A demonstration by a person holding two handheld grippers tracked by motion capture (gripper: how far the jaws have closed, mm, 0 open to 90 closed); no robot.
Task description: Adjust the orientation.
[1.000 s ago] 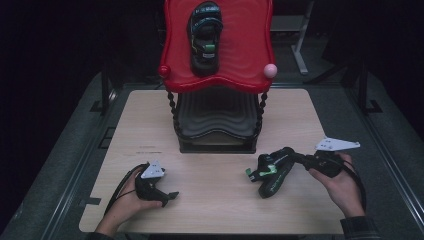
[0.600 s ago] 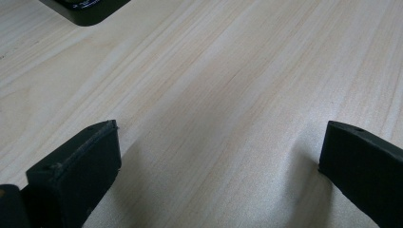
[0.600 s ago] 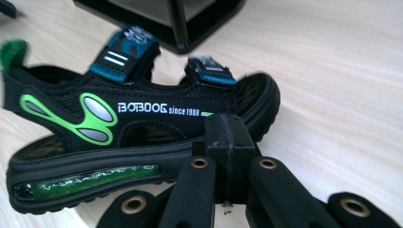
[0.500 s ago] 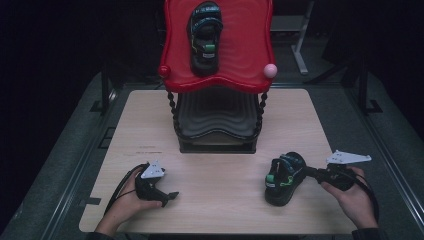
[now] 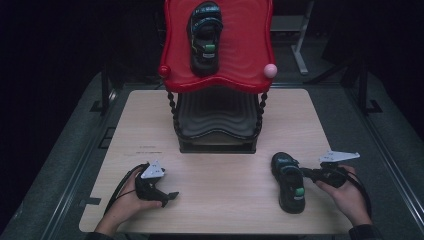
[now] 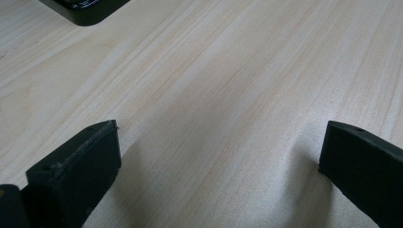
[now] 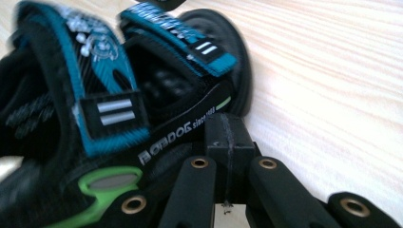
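I have the right gripper at the near right of the wooden table, its jaws pressed together on the side of a black sandal with blue straps and a green tab. In the right gripper view the two black jaws meet flat against each other at the sandal's edge, just beside the "BOBDOG" lettering; I cannot tell whether a thin bit of the upper is pinched between them or whether they only touch it. The sandal stands on its sole on the table, toe toward me, just left of my right hand.

My left gripper rests at the near left, well apart from the sandal. Its jaws stand wide apart with nothing but bare table between them in the left gripper view.

At the far middle of the table stands a two-tier shelf stand. Its red upper tray carries a second sandal of the same kind. The black lower tray sits beneath it.
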